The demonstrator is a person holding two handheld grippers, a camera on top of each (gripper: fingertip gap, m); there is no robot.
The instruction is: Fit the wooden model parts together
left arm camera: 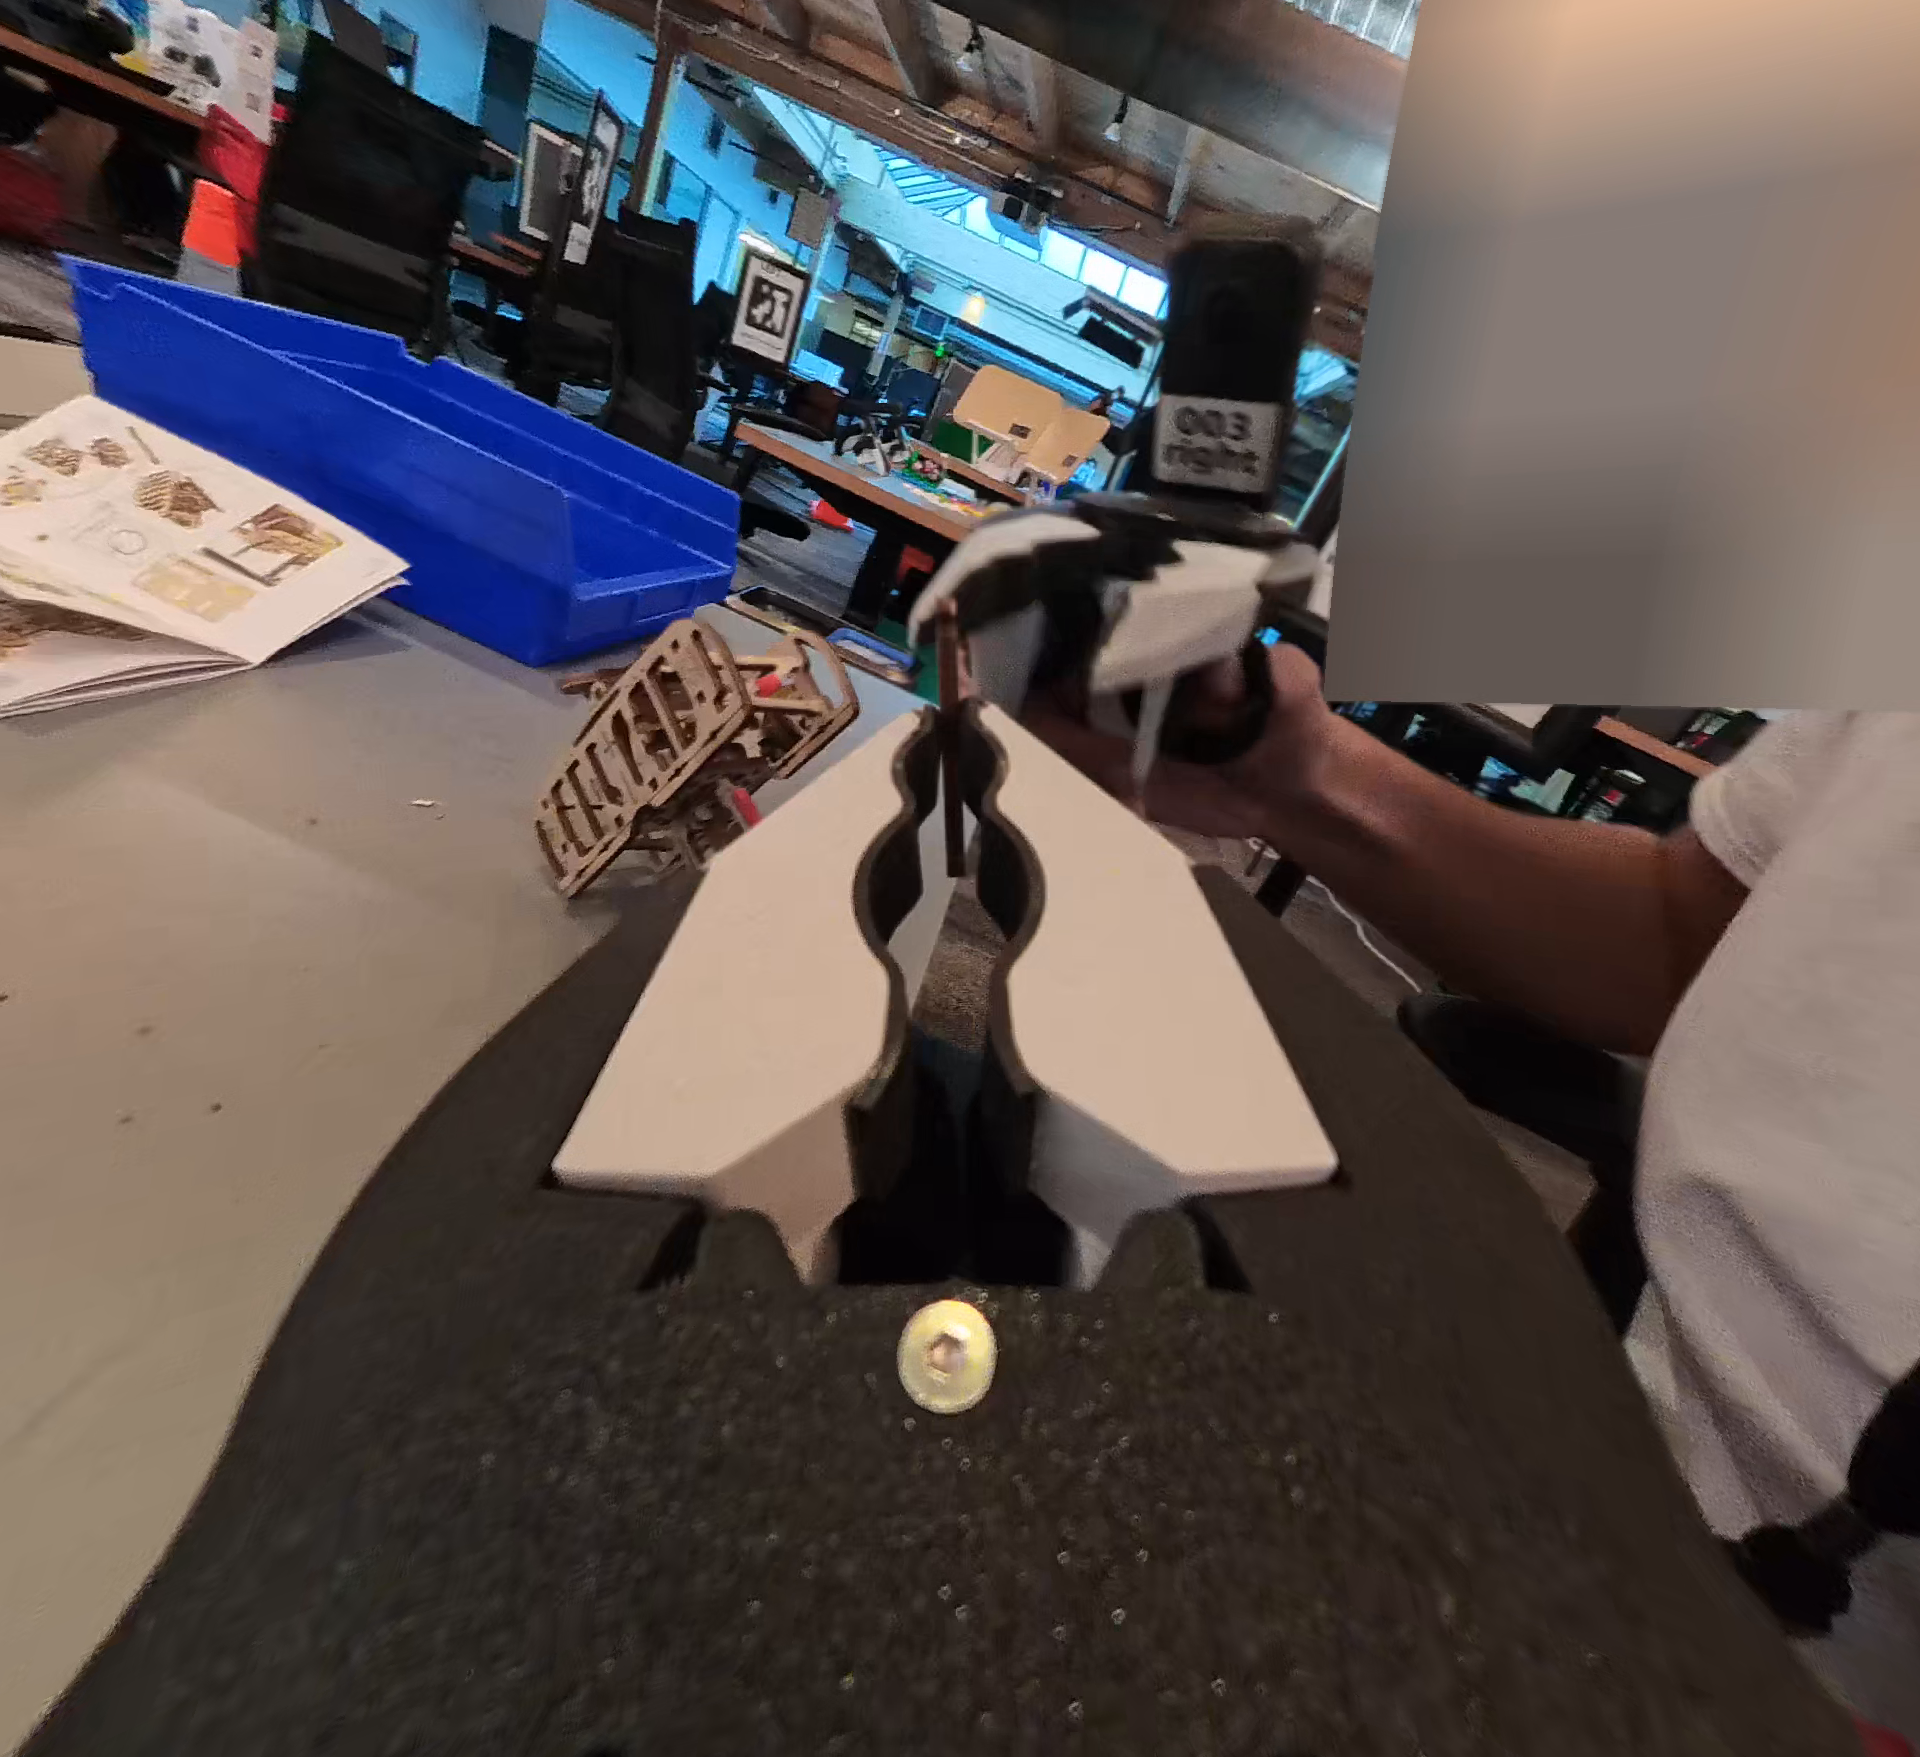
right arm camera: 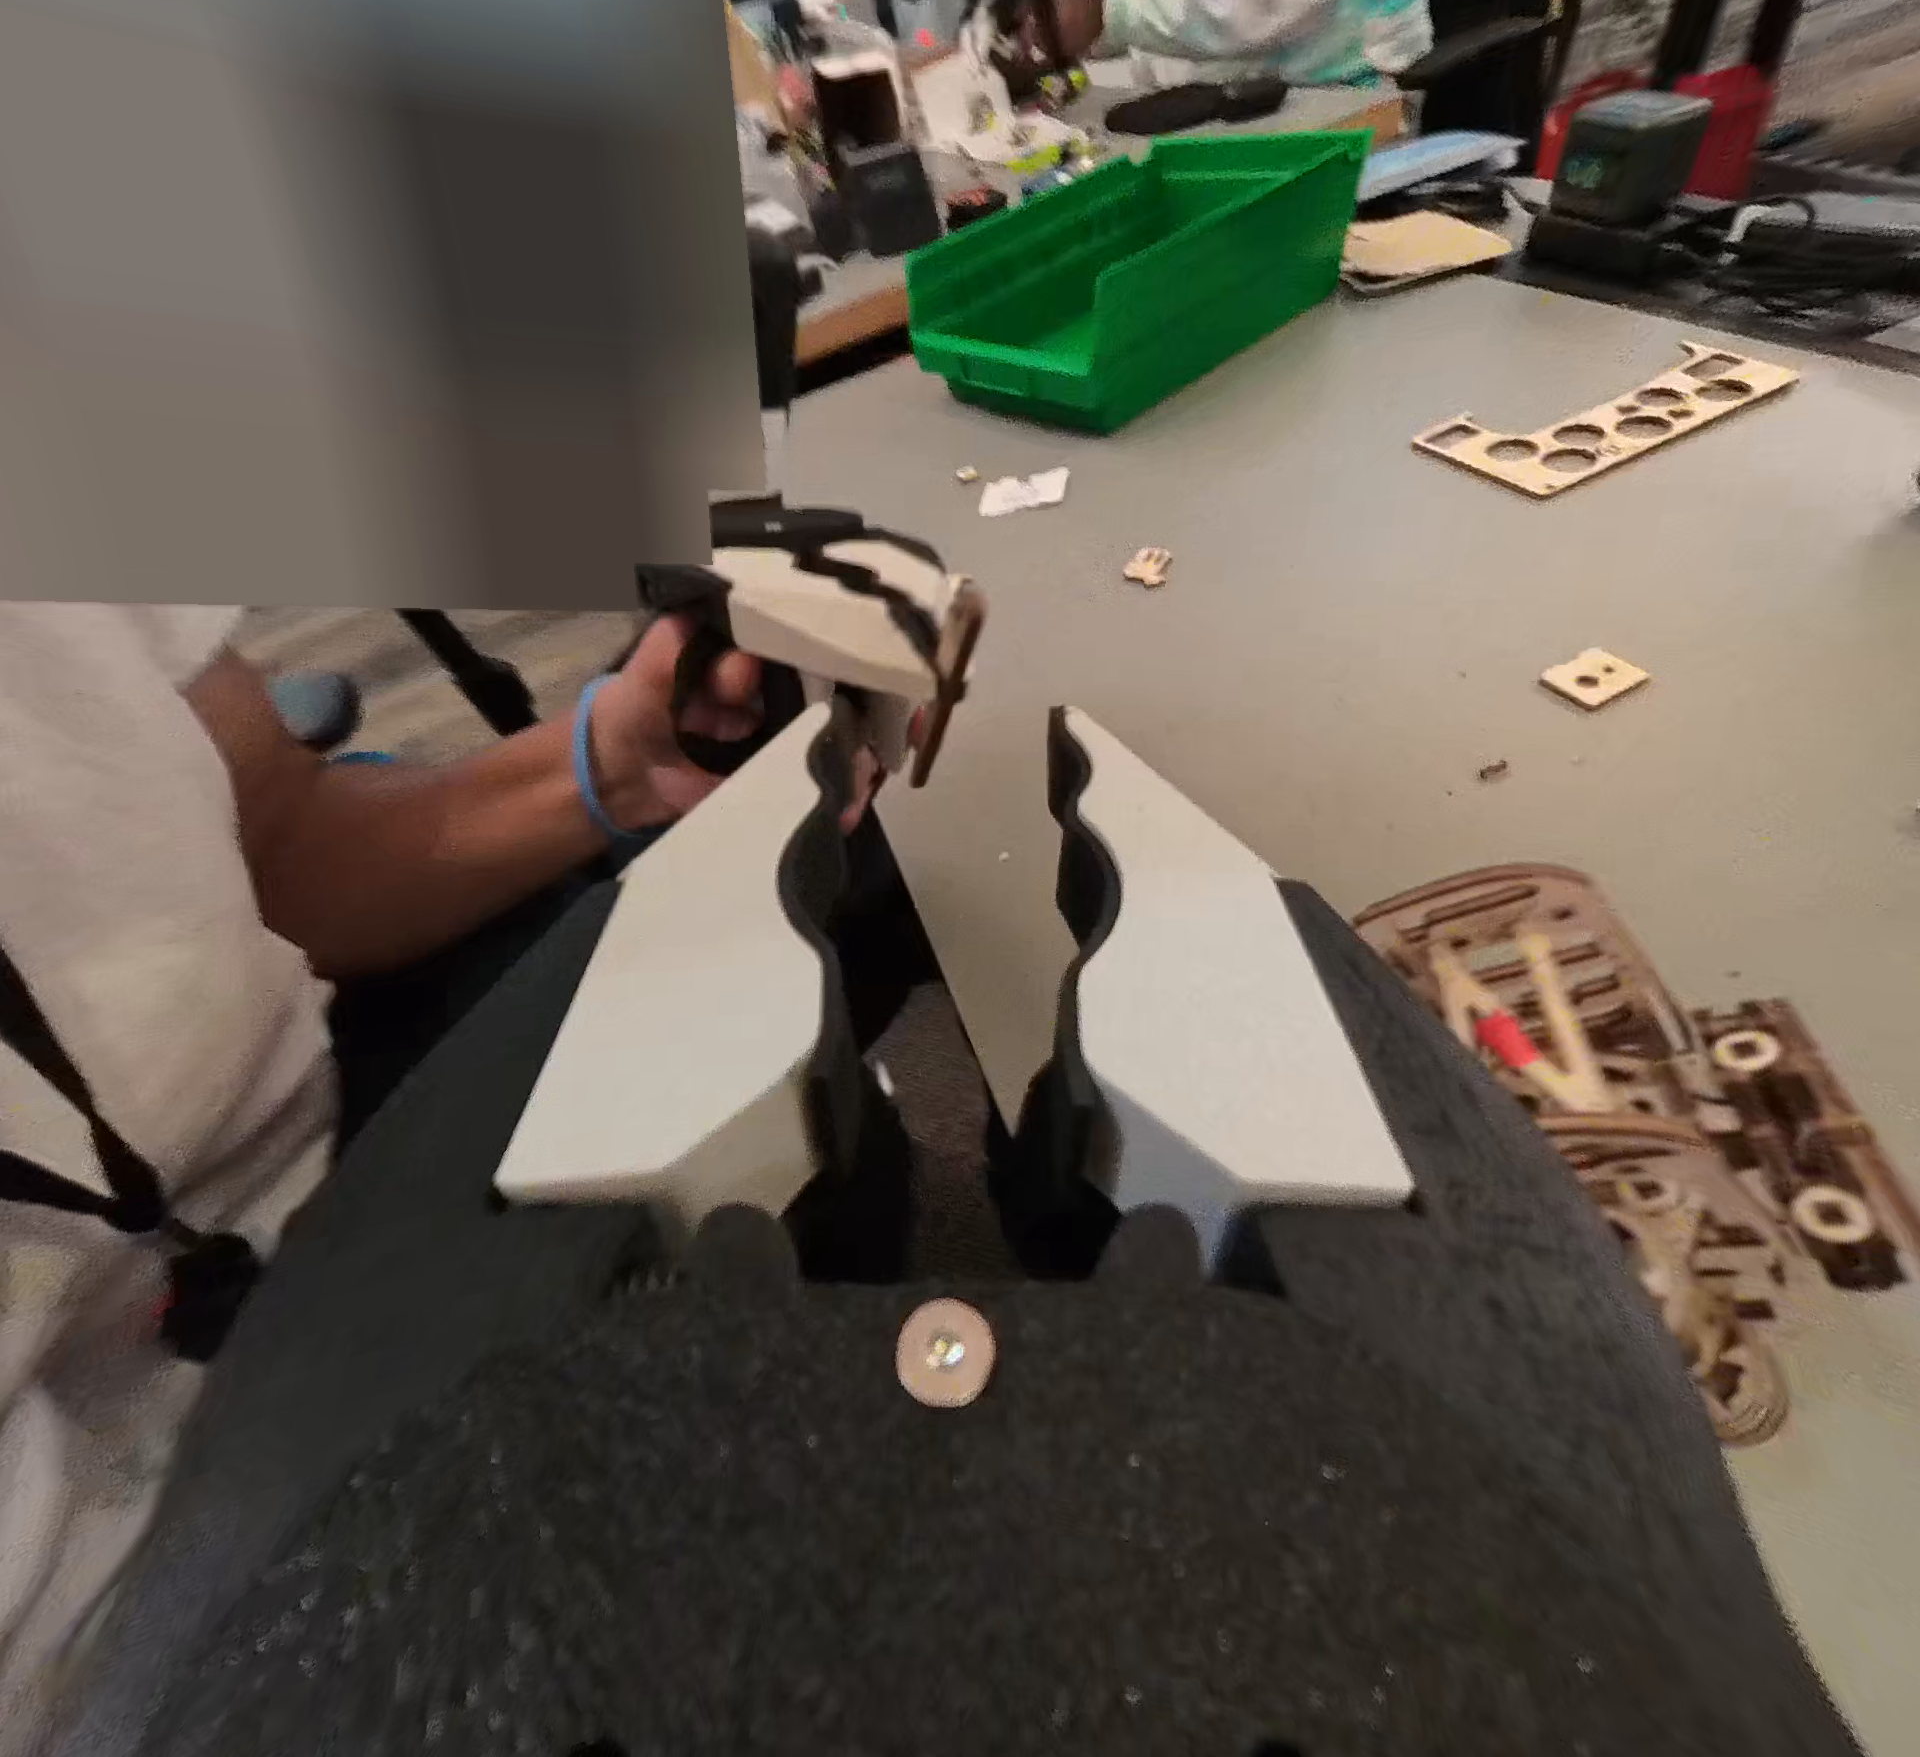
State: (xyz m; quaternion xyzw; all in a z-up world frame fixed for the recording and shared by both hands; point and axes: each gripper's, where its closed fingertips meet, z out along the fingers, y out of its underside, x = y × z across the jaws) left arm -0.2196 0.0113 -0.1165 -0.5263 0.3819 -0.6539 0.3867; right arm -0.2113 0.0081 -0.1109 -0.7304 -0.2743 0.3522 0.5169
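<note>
Open grey table (right arm camera: 1299,668) ahead of the right gripper (right arm camera: 945,741), only scraps scattered there. Wooden model (right arm camera: 1621,1115) blocks the right side, green bin (right arm camera: 1132,294) the back.

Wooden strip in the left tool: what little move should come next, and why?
Probably ease the right tool forward until the wooden strip sits between its fingers, then close. The left tool is shut on the strip, while the right tool is open and empty, with the strip just beyond its fingertips. The half-built model lies apart on the table.
</note>
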